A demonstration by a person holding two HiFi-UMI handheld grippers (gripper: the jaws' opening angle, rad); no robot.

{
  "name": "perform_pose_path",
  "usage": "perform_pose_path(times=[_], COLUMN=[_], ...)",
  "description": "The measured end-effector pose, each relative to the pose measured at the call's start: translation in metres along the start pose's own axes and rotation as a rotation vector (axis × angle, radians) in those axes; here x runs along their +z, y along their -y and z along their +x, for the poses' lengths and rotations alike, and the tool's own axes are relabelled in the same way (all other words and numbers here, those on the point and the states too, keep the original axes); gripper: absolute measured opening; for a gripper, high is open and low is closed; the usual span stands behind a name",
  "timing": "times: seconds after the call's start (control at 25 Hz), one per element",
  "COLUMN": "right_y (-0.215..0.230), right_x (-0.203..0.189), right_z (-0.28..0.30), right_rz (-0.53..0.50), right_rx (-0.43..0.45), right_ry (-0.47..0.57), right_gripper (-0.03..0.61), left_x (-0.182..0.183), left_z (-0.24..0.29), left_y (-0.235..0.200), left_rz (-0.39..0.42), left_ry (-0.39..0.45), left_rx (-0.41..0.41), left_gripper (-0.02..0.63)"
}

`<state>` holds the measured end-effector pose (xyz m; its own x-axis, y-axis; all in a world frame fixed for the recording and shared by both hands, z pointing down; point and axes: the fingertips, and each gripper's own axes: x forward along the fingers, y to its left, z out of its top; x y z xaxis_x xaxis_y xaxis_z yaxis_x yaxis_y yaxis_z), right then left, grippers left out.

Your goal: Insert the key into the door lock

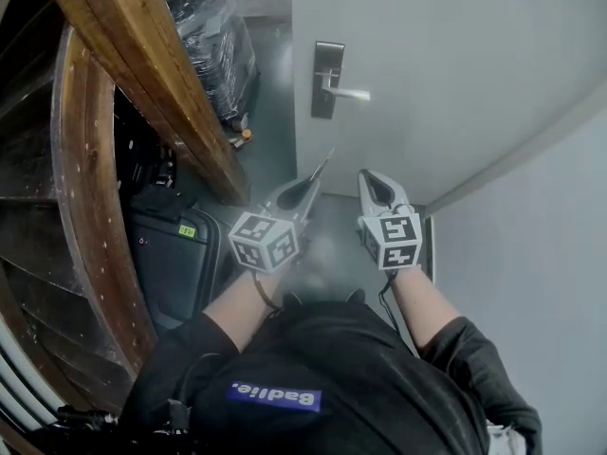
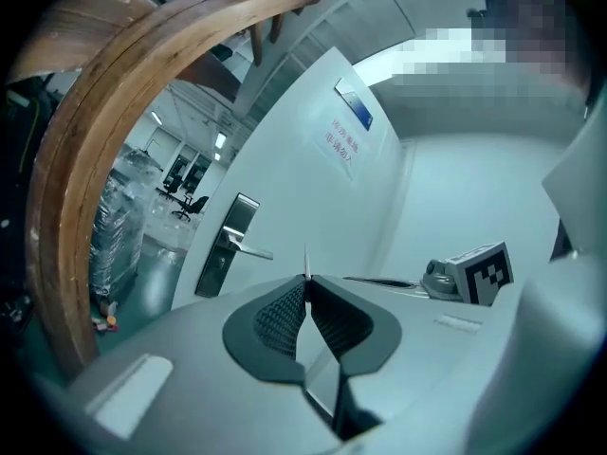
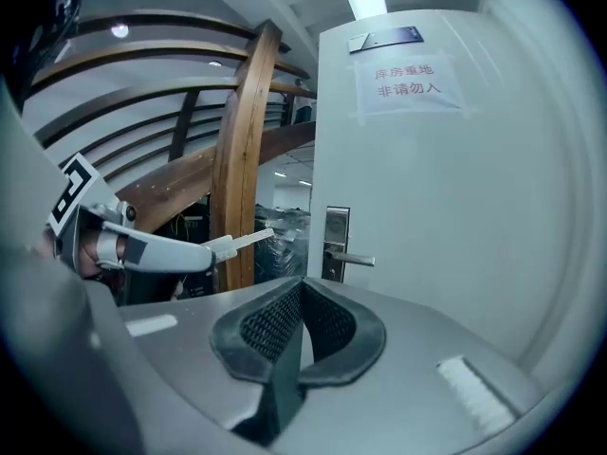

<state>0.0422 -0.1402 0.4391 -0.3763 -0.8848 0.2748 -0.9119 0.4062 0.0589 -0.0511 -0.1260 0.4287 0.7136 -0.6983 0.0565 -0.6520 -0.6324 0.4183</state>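
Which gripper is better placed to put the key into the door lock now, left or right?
Left. The left gripper is shut on the thin silver key, its blade pointing out toward the silver lock plate on the white door. The right gripper is shut with nothing between its jaws.

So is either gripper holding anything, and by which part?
The left gripper pinches the key by its rear end, blade pointing out; the right gripper is shut, empty.

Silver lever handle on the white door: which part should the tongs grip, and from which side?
Probably the slim horizontal bar of the silver lever handle, near its free end. Come straight at the white door and close from above and below: the bar lies level and juts from its tall plate.
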Motion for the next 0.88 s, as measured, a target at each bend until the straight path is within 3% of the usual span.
perform_pose_path(times=[0.44, 0.68, 0.88], right_y=[0.028, 0.058, 0.052], right_x=[0.013, 0.013, 0.009], right_z=[-0.090, -0.140, -0.170], right_rz=[0.170, 0.189, 0.213], right_rx=[0.099, 0.137, 0.152], right_ry=[0.119, 0.178, 0.194], right_gripper=[0.003, 0.003, 0.003], left_x=[0.008, -0.013, -0.020], left_z=[-0.004, 0.007, -0.001], left_y=[0.092, 0.149, 0.179], left_rz=[0.290, 0.356, 0.393], left_ry=[0.049, 0.045, 0.040], left_rx=[0.126, 0.184, 0.191], left_gripper=[0.040, 0.040, 0.040])
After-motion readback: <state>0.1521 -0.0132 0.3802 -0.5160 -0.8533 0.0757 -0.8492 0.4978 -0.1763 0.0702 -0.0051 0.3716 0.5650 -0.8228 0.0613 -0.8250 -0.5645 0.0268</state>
